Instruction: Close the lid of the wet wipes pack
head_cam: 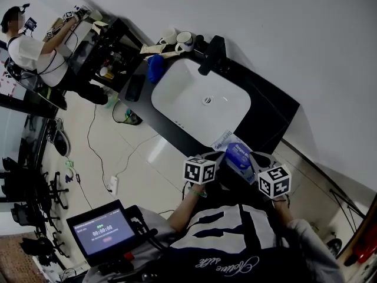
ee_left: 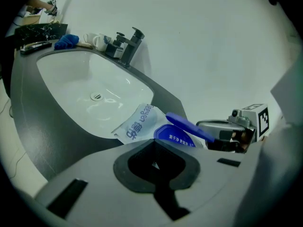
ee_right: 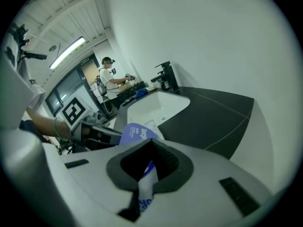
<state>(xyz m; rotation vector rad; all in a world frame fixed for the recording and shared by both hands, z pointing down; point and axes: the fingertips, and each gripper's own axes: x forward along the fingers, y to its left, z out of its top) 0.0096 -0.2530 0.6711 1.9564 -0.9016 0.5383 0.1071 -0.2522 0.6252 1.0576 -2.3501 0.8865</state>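
Note:
The wet wipes pack (head_cam: 227, 143) is white with blue print and lies on the dark counter (head_cam: 271, 108) at the near right corner of the sink. Its blue lid (ee_left: 189, 126) stands raised over the blue opening (ee_left: 176, 137). My right gripper (ee_right: 150, 146) is shut on the pack's film edge (ee_right: 147, 183), which runs down through its jaws. My left gripper (ee_left: 154, 143) is shut with nothing between its jaws, and its tips sit just short of the opening. In the right gripper view the left gripper (ee_right: 110, 133) points at the lid (ee_right: 135, 134). In the head view both grippers (head_cam: 221, 158) (head_cam: 253, 159) flank the pack.
A white sink (head_cam: 177, 84) with a black faucet (head_cam: 213, 55) fills the counter's middle. A blue cloth (head_cam: 155, 68) and white cups (head_cam: 184, 38) lie at its far end. Another person (head_cam: 26, 46) works at a table further off. A screen (head_cam: 103, 232) sits by my left side.

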